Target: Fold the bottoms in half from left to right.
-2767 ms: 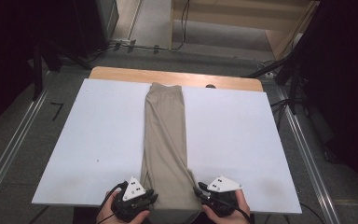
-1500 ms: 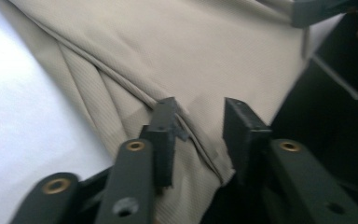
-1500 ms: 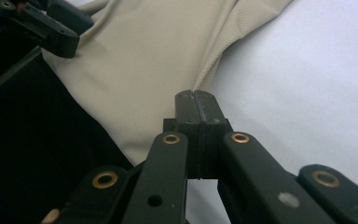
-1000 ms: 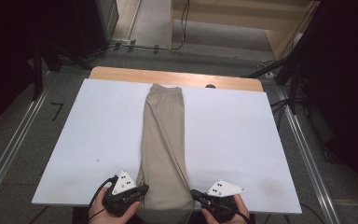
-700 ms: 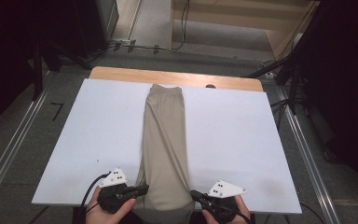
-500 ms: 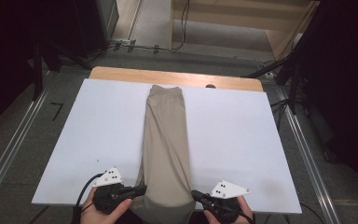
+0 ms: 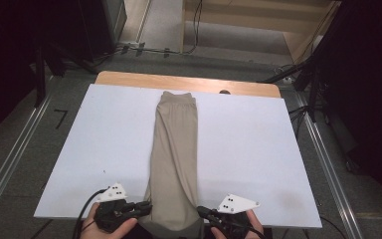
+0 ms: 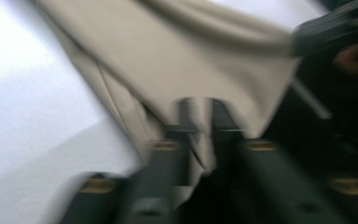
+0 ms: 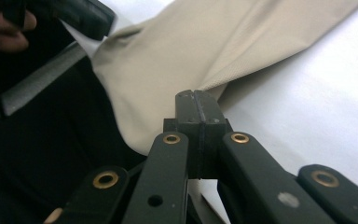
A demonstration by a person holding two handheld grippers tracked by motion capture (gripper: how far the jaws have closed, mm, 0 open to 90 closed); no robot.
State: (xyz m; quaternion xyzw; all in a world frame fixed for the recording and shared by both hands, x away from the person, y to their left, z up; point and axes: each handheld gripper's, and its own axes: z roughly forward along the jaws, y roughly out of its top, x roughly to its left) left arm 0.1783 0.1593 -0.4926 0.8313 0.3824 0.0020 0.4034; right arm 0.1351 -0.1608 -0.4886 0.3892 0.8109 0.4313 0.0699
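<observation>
Holding: right gripper (image 9: 196, 100) is clamped on trousers (image 7: 175, 159) hem (lower centre of frame)
Left gripper (image 7: 146, 205): jaws just opening, fabric loose between them
Axis: trousers run lengthwise toward upper frame

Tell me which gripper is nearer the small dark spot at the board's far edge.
Right. The right gripper sits beside the trousers, on the same side as the dark spot; the left gripper is across the trousers, farther off.
</observation>
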